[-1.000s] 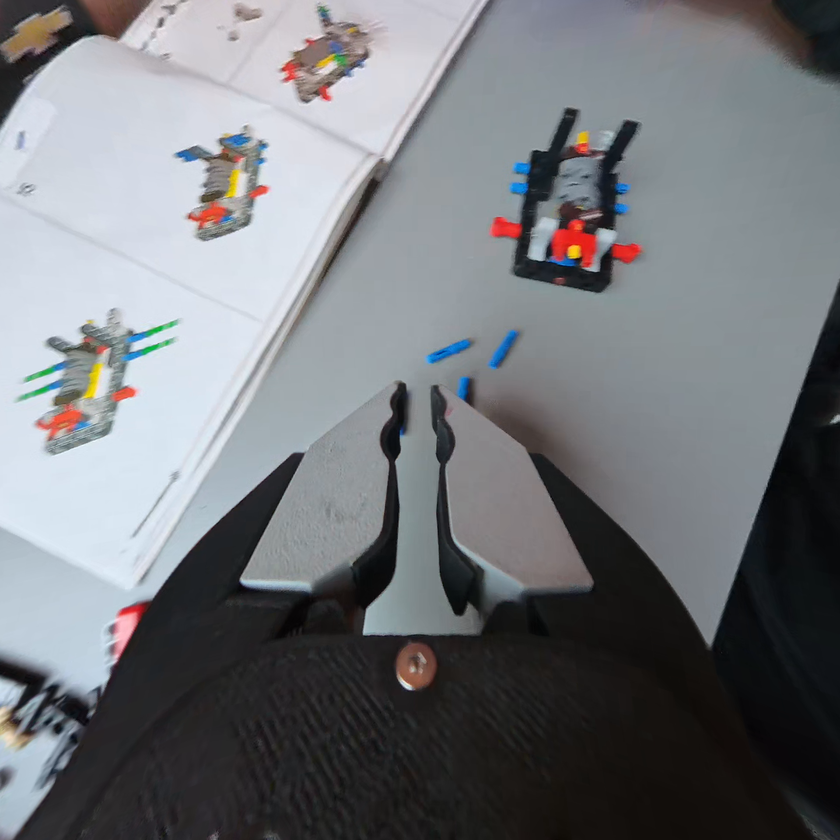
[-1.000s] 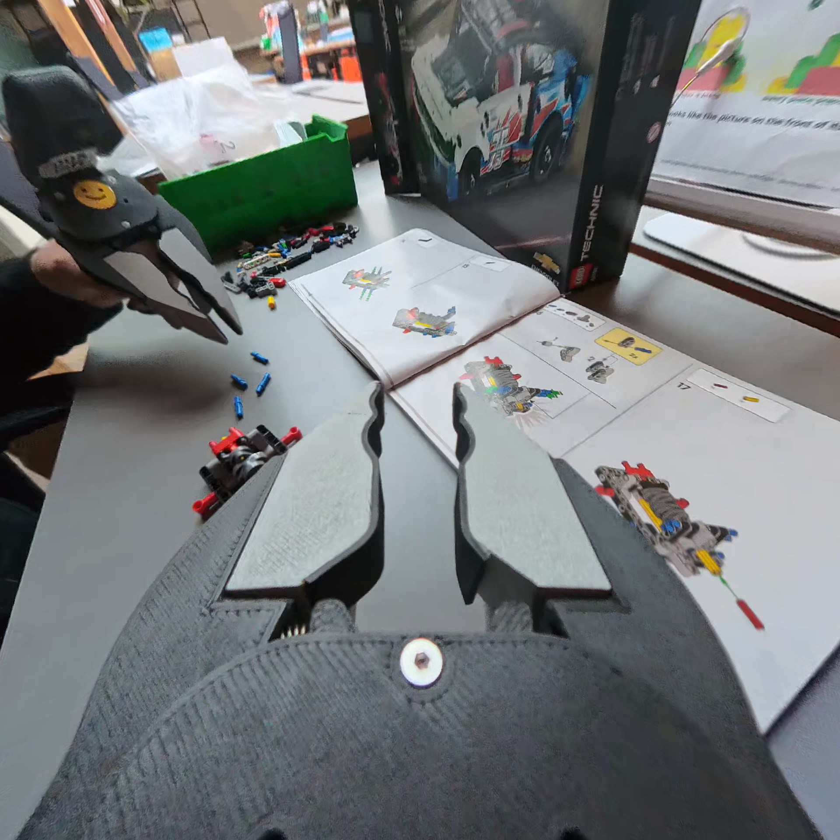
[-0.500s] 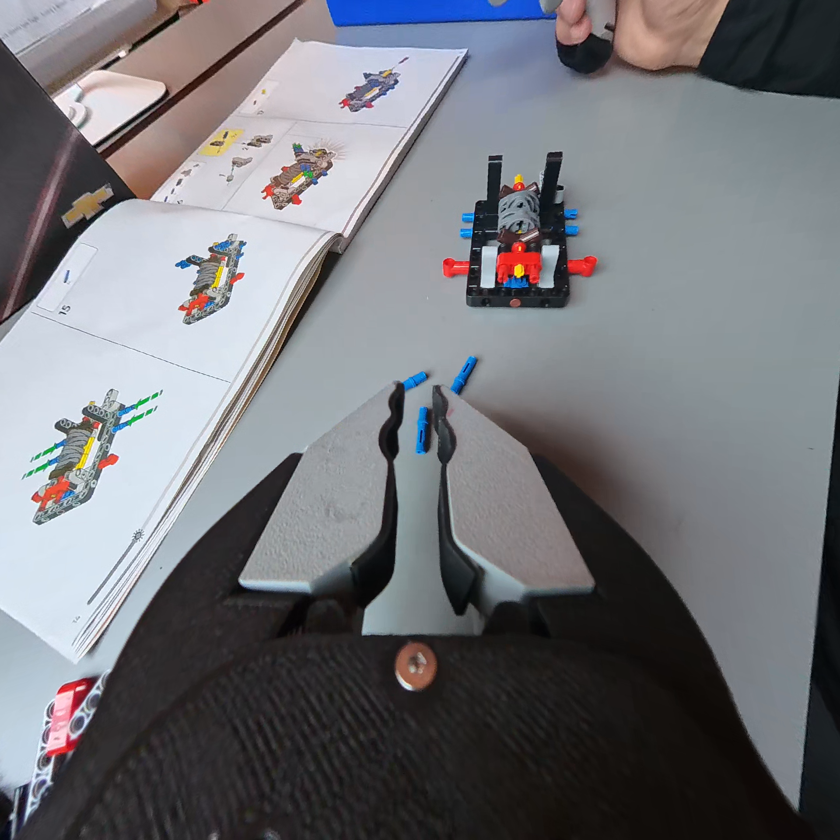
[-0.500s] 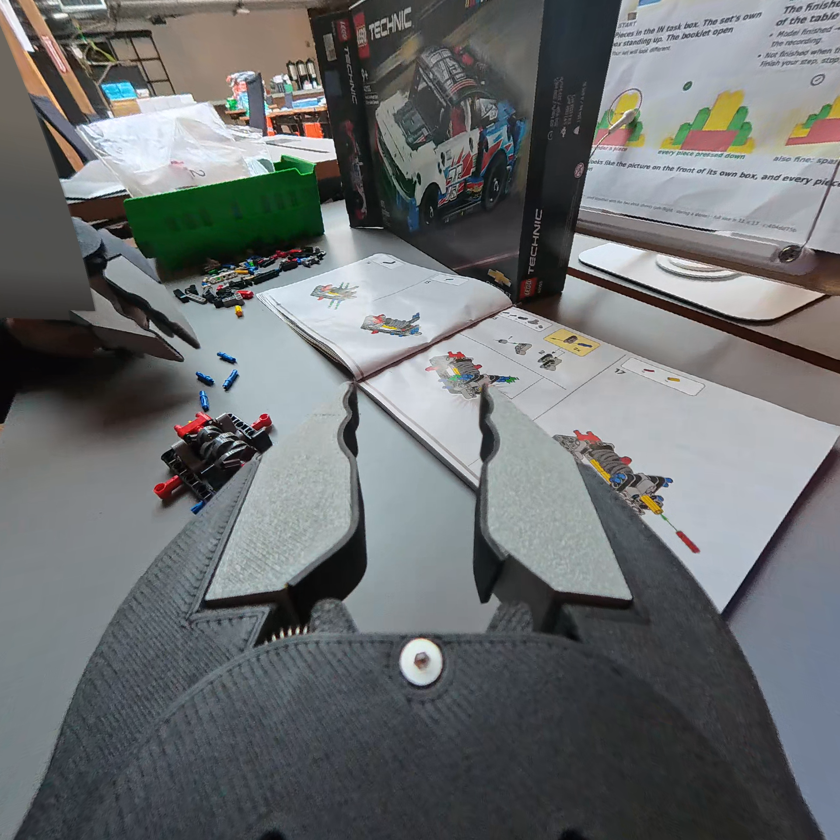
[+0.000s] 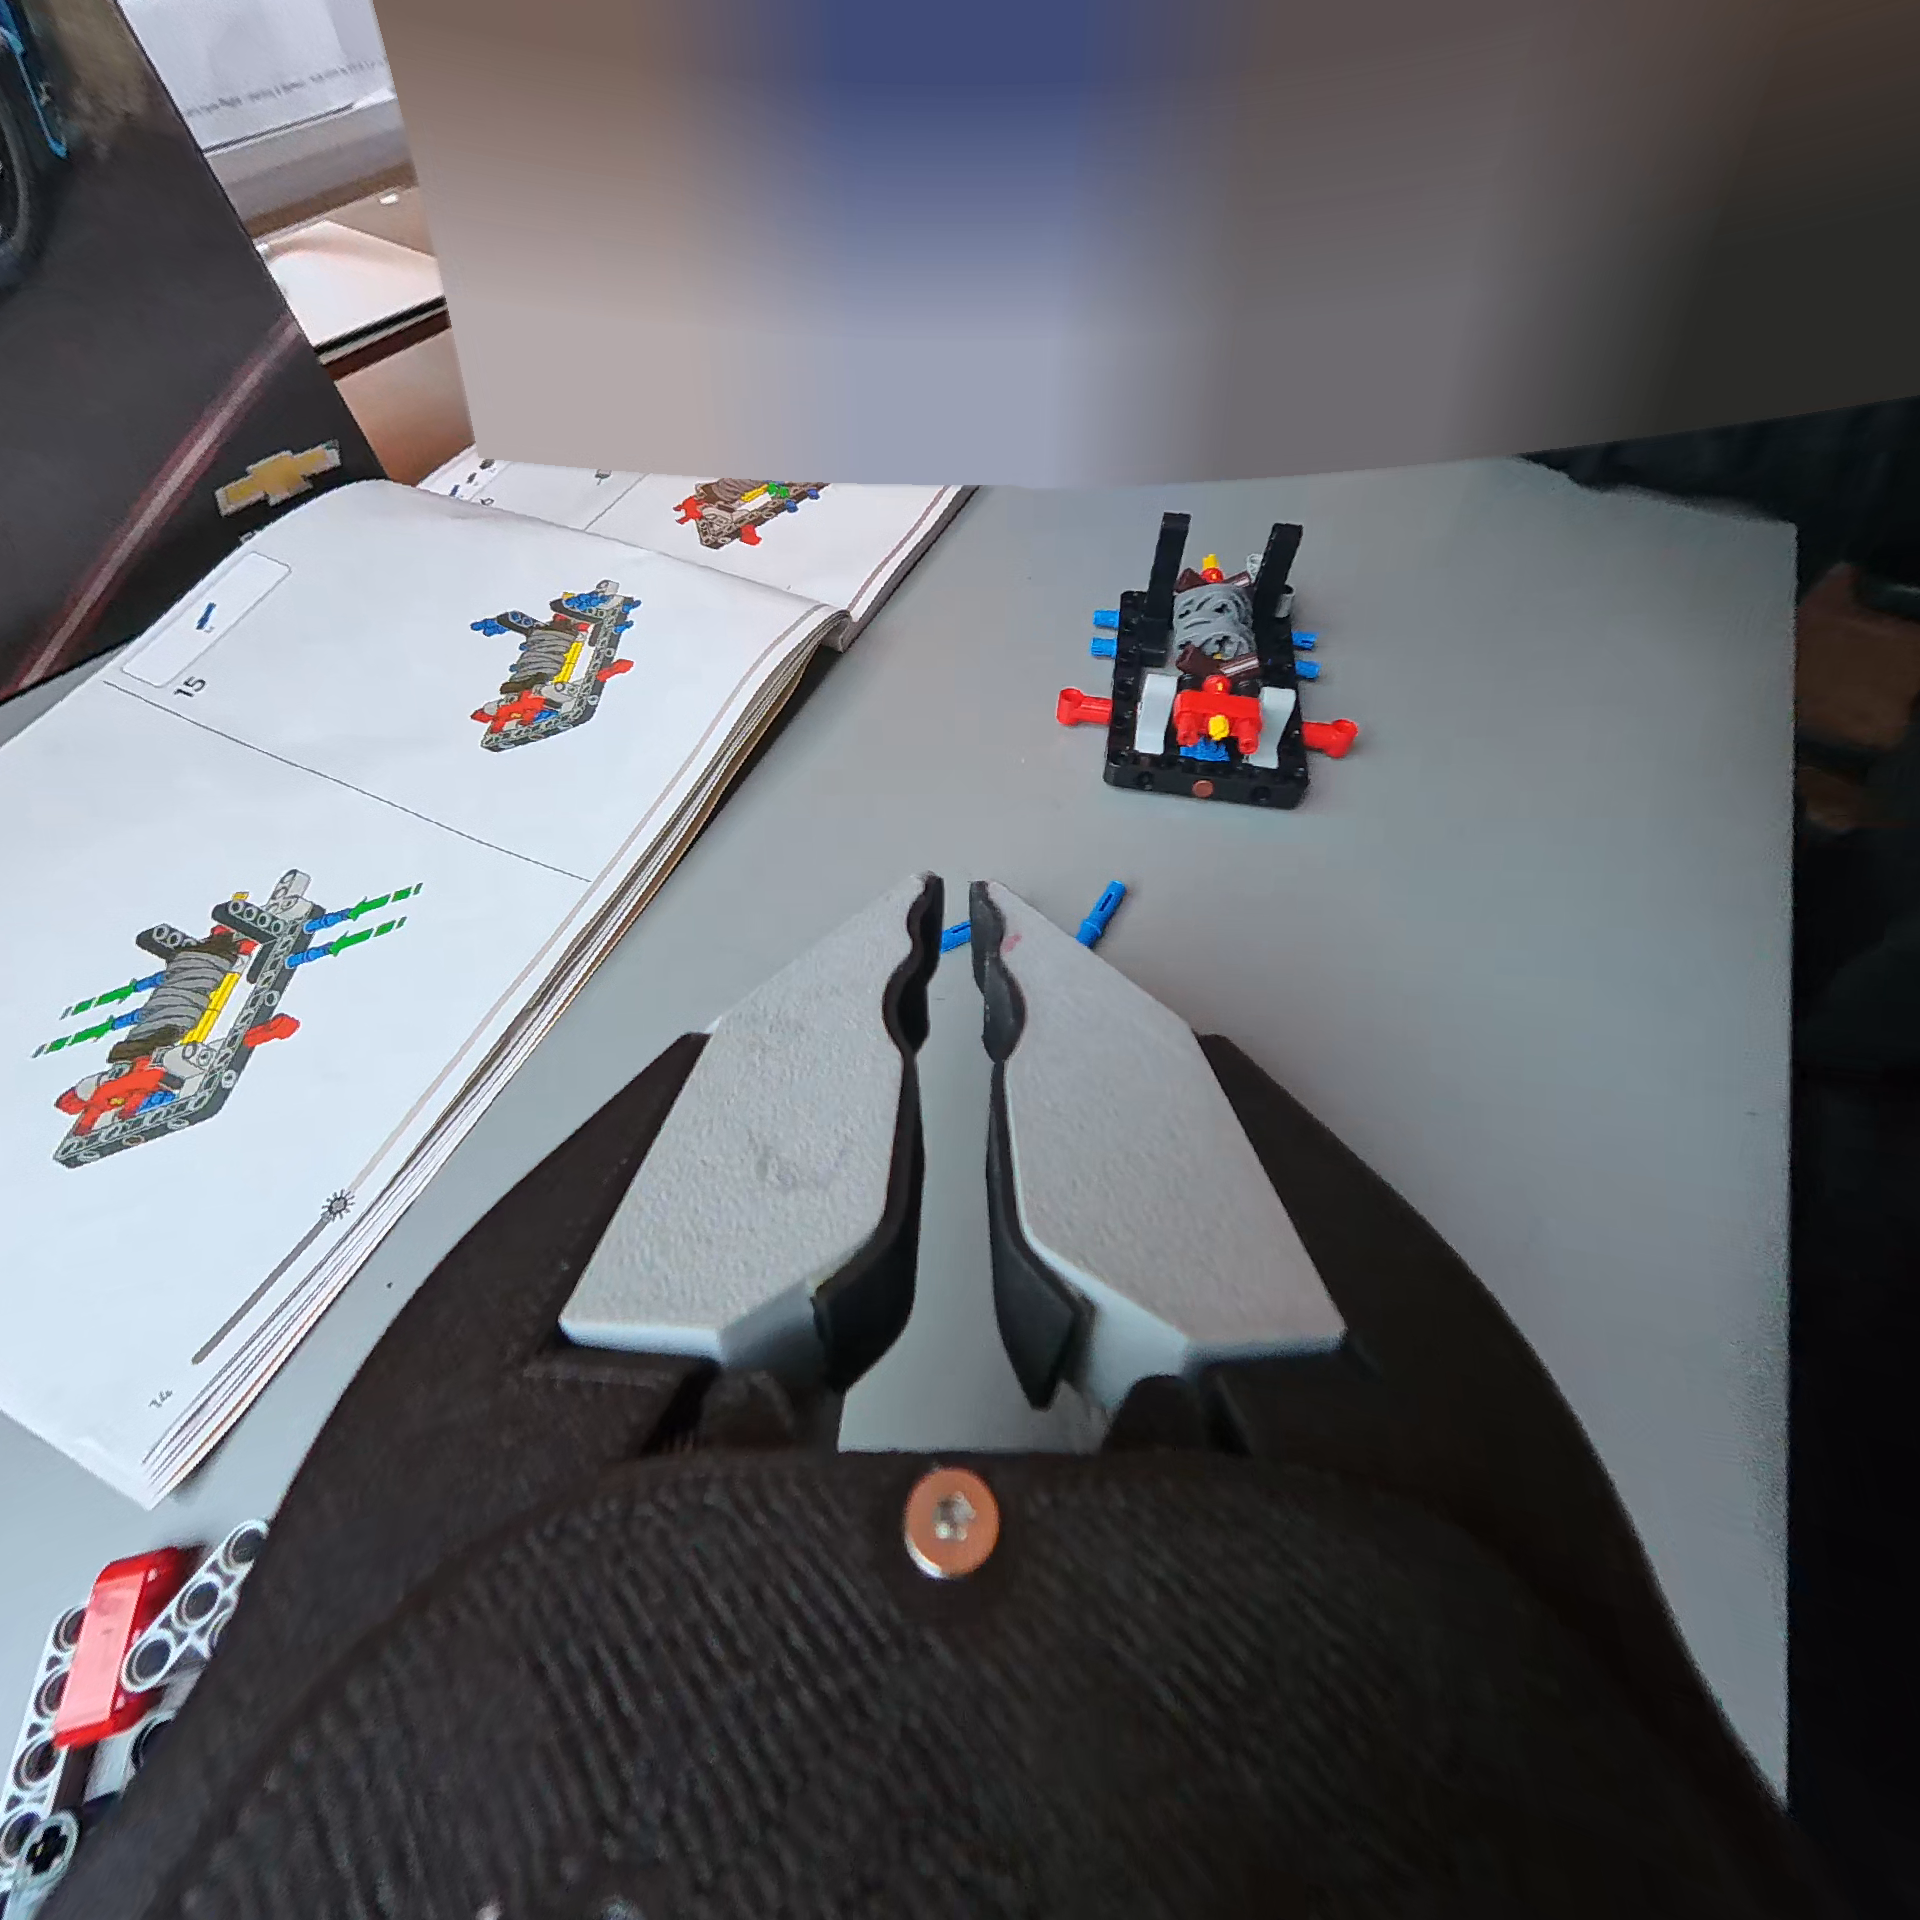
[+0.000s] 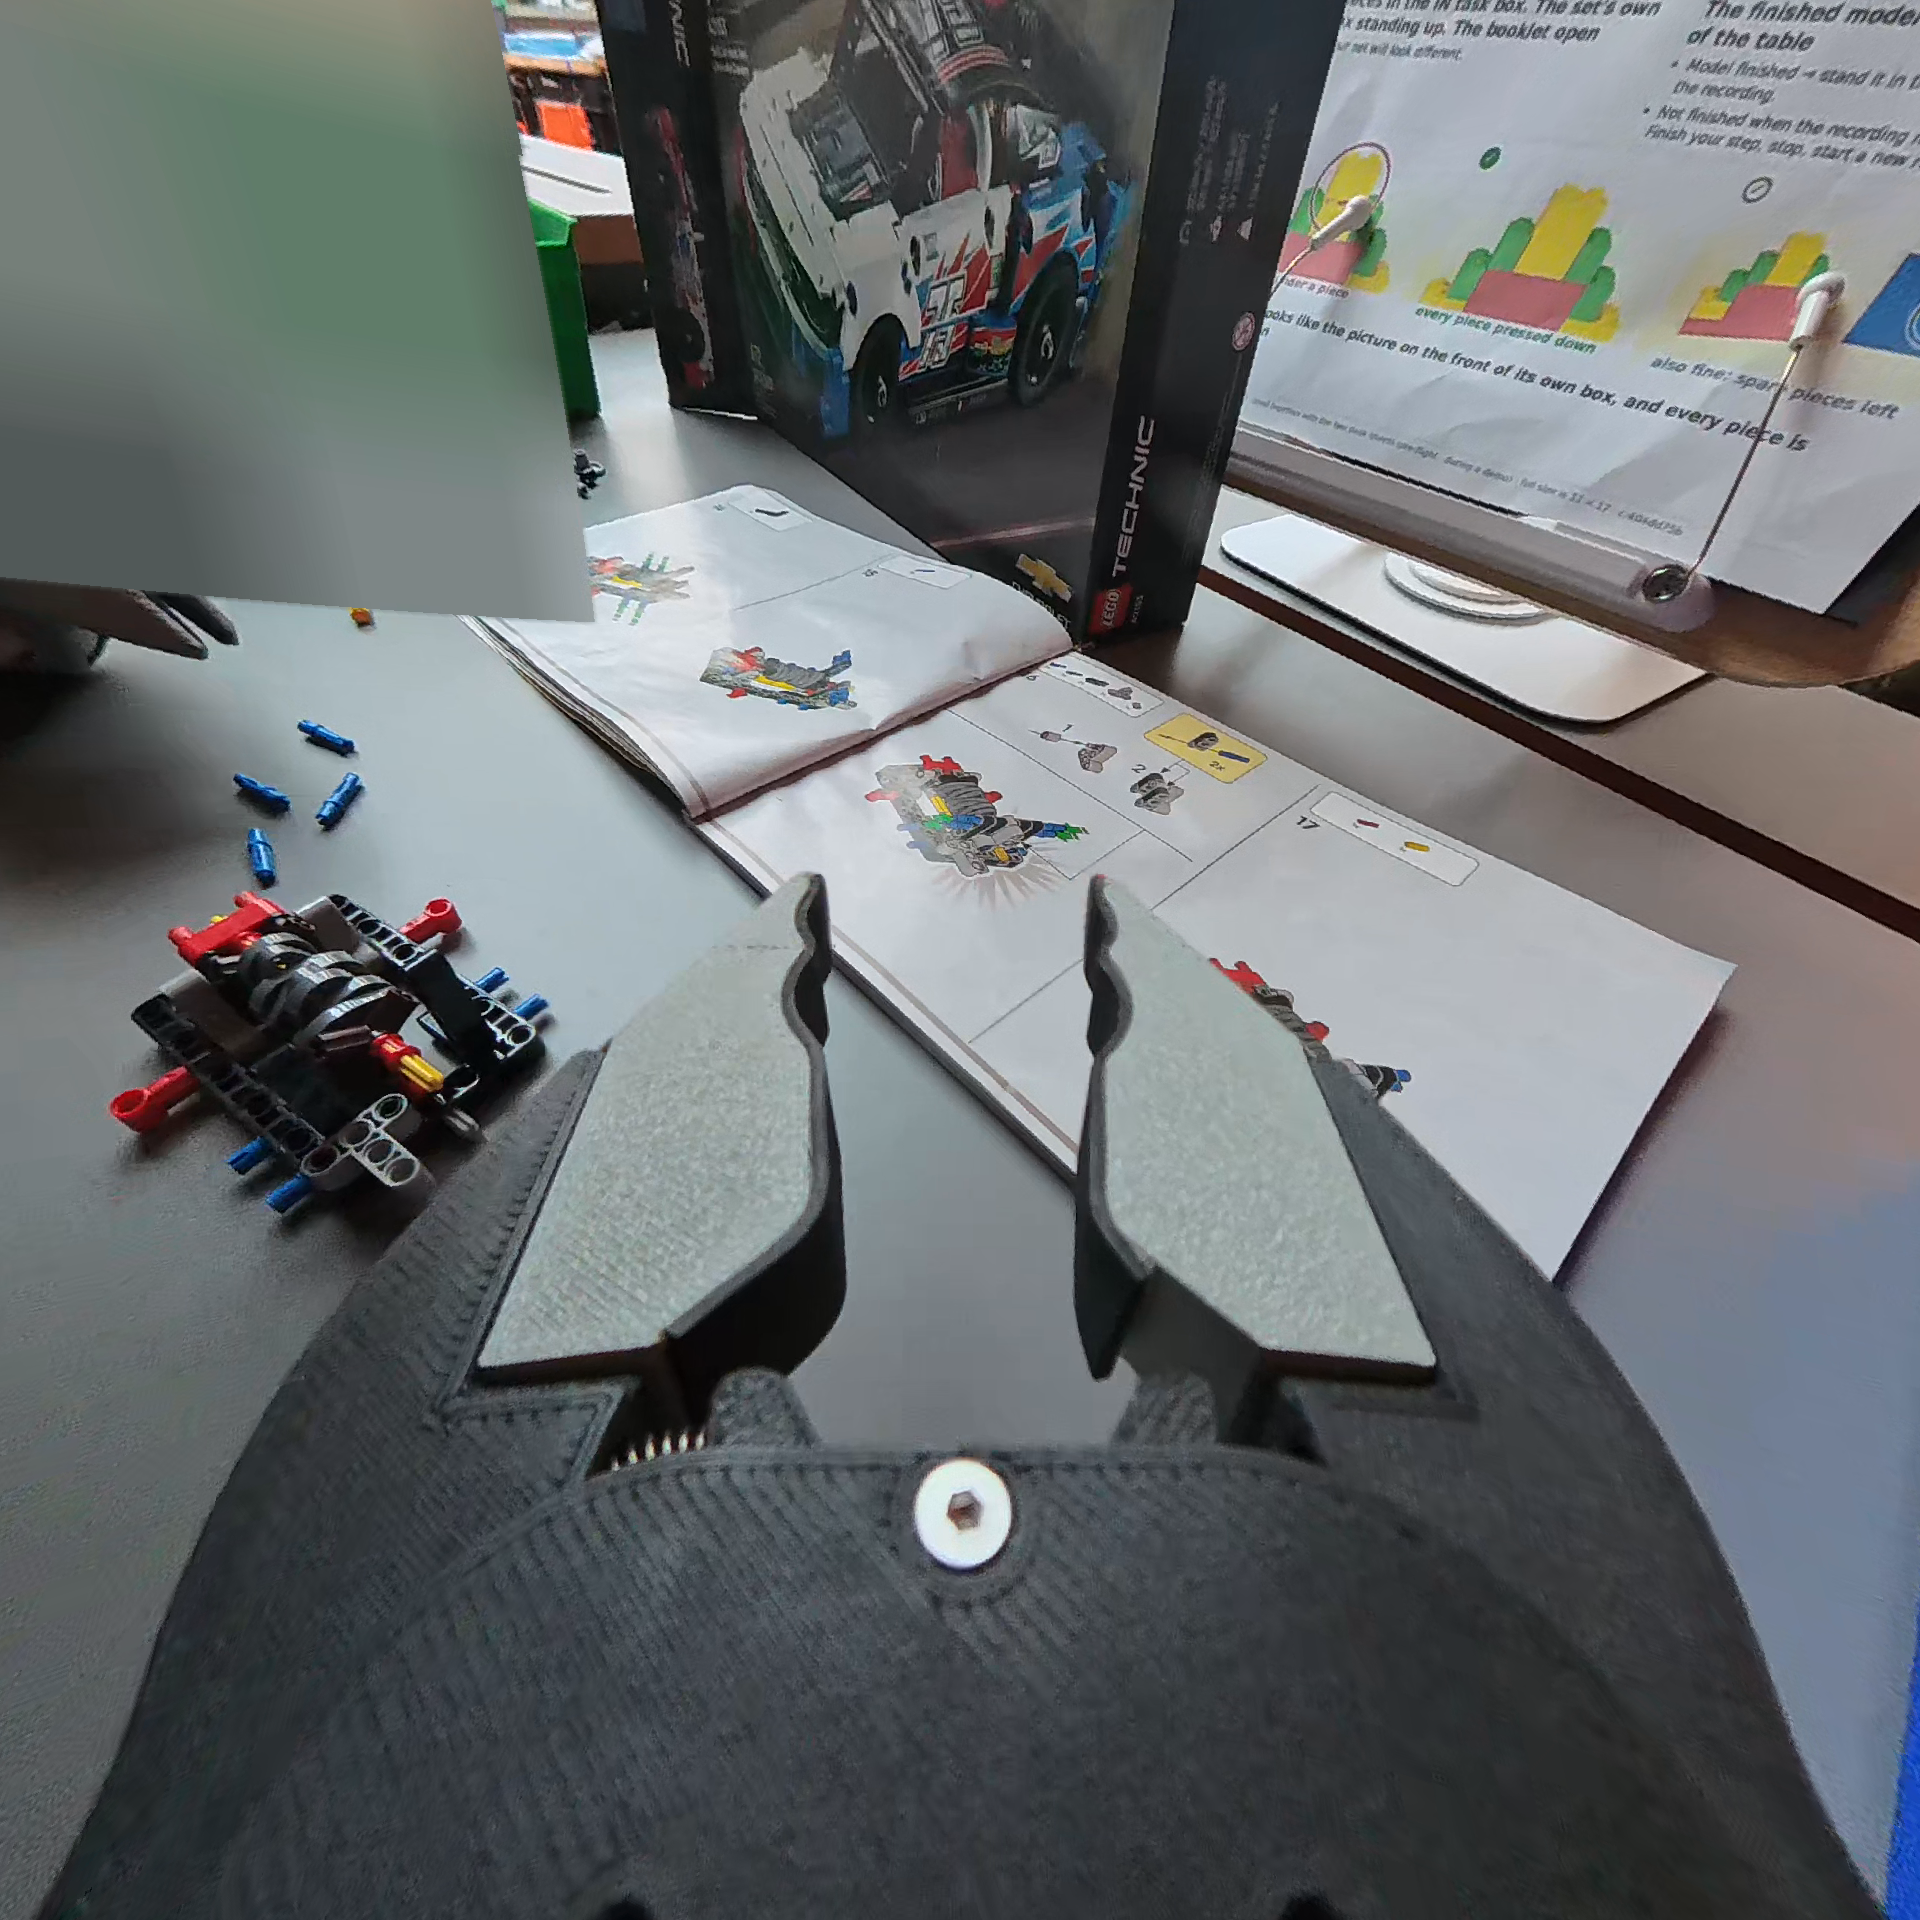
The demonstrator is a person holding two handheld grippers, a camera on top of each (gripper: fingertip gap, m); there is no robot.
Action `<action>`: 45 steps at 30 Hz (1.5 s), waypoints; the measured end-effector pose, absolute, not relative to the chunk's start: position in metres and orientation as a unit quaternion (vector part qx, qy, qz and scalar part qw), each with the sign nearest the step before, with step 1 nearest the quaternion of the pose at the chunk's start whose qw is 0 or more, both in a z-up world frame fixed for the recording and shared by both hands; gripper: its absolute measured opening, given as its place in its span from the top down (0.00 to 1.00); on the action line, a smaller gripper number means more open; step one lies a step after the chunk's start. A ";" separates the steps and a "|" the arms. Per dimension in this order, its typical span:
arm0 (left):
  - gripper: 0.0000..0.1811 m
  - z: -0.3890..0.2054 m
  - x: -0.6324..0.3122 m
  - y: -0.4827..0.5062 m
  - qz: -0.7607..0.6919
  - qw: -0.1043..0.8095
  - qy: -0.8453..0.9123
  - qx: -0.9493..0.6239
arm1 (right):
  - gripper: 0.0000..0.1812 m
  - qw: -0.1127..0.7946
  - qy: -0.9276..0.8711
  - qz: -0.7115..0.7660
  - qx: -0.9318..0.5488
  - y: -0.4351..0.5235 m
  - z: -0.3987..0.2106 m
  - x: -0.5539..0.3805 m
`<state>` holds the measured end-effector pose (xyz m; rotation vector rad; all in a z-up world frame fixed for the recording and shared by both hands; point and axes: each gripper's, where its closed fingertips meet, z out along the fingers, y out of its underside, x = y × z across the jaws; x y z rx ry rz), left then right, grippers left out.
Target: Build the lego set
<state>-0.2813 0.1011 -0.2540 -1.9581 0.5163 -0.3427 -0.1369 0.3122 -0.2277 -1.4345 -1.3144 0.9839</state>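
Note:
The partly built lego model (image 5: 1205,675), a black frame with red, grey and blue parts, lies on the grey table; it also shows in the right wrist view (image 6: 312,1039). Several loose blue pins (image 6: 301,795) lie beyond it. My left gripper (image 5: 954,891) is low over the pins, its jaws almost together with a thin slit and nothing held. One blue pin (image 5: 1099,914) lies just right of its tips, and another shows through the slit. My right gripper (image 6: 956,909) is open and empty over the edge of the open instruction booklet (image 6: 1351,935), right of the model.
The booklet (image 5: 312,779) lies left of the model. The set box (image 6: 935,260) stands behind it, with a green bin (image 6: 566,301) and a printed sheet on a stand (image 6: 1558,260). Loose beams (image 5: 114,1662) lie near left. The table edge (image 5: 1792,1039) runs along the right. Left tips to right tips: about 25 centimeters.
My left gripper has come down over the blue pins and its slit has narrowed a little. My right gripper has opened wider and moved closer to the model.

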 end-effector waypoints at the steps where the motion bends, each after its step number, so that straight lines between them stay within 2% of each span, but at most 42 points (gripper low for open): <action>1: 0.99 -0.254 -0.281 0.101 -0.145 0.518 0.216 -0.815 | 0.74 0.461 -0.534 0.399 -0.586 0.314 -0.229 -0.137; 31: 1.00 -0.243 -0.289 0.102 -0.159 0.545 0.188 -0.802 | 0.73 0.464 -0.523 0.392 -0.597 0.321 -0.230 -0.130; 37: 1.00 -0.242 -0.290 0.103 -0.153 0.548 0.189 -0.801 | 0.65 0.467 -0.545 0.352 -0.600 0.321 -0.241 -0.140; 39: 0.98 -0.241 -0.292 0.104 -0.156 0.551 0.182 -0.800 | 0.61 0.470 -0.555 0.336 -0.598 0.320 -0.244 -0.143; 41: 0.95 -0.239 -0.298 0.104 -0.160 0.555 0.165 -0.799 | 0.64 0.472 -0.560 0.339 -0.591 0.315 -0.243 -0.146; 45: 0.85 -0.233 -0.311 0.106 -0.184 0.568 0.120 -0.793 | 0.62 0.468 -0.558 0.360 -0.583 0.306 -0.239 -0.147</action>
